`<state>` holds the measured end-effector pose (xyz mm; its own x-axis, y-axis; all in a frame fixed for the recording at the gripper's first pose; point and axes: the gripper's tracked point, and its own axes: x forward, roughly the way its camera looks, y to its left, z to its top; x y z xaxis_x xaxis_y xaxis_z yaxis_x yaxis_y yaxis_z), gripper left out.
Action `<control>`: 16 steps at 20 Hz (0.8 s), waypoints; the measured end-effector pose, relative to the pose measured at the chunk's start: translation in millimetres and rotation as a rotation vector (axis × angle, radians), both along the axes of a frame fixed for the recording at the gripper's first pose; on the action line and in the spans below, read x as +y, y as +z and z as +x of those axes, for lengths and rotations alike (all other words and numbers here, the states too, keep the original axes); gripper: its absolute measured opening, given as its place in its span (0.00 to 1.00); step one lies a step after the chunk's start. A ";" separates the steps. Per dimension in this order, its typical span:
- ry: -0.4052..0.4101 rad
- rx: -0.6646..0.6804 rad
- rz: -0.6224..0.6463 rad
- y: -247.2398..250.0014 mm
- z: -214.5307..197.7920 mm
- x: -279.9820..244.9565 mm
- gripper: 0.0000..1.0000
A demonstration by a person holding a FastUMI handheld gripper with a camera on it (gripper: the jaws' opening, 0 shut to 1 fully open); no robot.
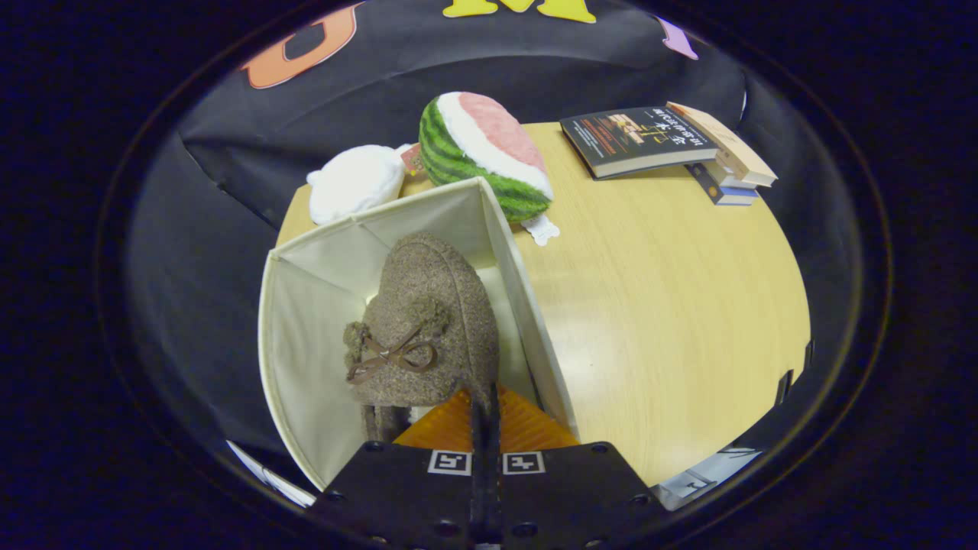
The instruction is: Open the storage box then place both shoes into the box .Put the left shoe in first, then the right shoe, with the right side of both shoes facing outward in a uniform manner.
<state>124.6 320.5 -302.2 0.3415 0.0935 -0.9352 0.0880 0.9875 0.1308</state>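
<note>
Brown fuzzy felt shoe with a thin brown bow (428, 321) hangs inside the open cream fabric storage box (306, 328), its toe pointing away from the gripper (486, 409). The gripper comes from above the near edge of the box and looks down into it. Its two fingers are pressed together on the heel edge of the shoe, with almost no gap between them. The box stands on the light wooden table (665, 305), at its left part. Just behind the box lie a plush watermelon slice (481, 153) and a white plush toy (355, 182). A small stack of books (665, 145) lies well apart, at the far right of the table.
</note>
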 end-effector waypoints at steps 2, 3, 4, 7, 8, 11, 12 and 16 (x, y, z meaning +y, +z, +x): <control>0.005 -0.020 -0.036 -2.7 2.9 -0.8 0.00; 0.006 -0.030 -0.044 -2.7 3.7 -1.6 0.00; 0.006 -0.035 -0.041 -3.3 5.5 0.6 0.01; 0.045 -0.058 -0.028 2.7 9.2 6.3 0.12; 0.063 -0.084 -0.035 6.4 12.0 5.3 0.08; 0.098 -0.151 -0.053 25.9 16.7 5.6 0.16; 0.116 -0.172 -0.061 33.1 15.2 5.9 0.27; 0.166 -0.310 -0.074 77.7 9.4 3.9 0.30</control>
